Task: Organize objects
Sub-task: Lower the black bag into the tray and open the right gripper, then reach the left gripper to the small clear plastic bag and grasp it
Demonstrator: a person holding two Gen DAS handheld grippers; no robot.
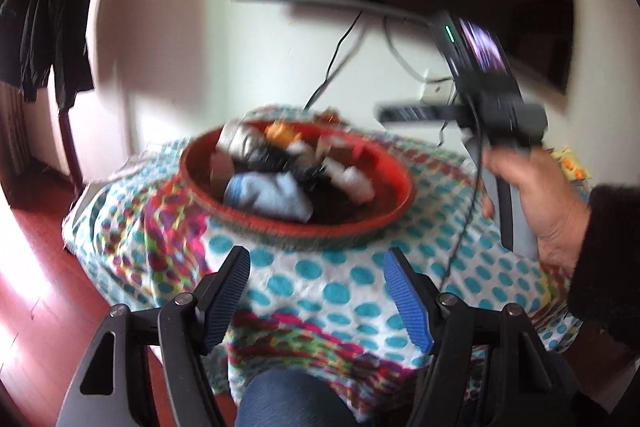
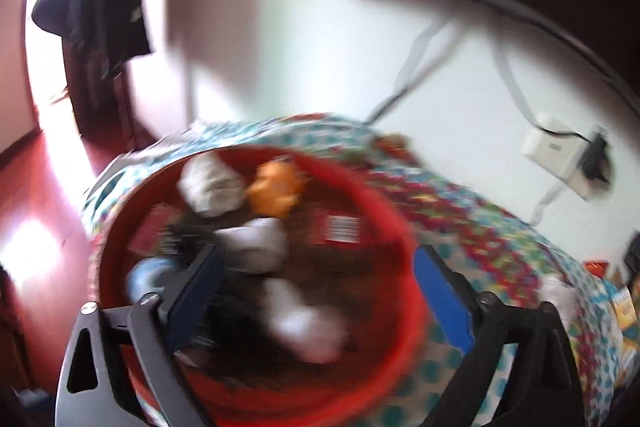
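A red round basket is sitting on a white cloth showing teal dots and pink, green and yellow bands. Inside the basket are lying a pale blue sock, white bundles and an orange toy. Beside the basket, blue pads are lining black gripper fingers.

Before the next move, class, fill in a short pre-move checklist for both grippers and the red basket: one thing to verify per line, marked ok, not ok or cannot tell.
1. Left gripper open and empty: ok.
2. Right gripper open, nothing between its blue pads: ok.
3. Red basket resting fully on the dotted cloth: ok.
4. Items sit inside the basket, such as the light blue bundle and orange toy: ok.
5. Pictures sharp enough to pick a target: not ok, both are blurred.
6. Items left on the cloth at far right: cannot tell what they are.
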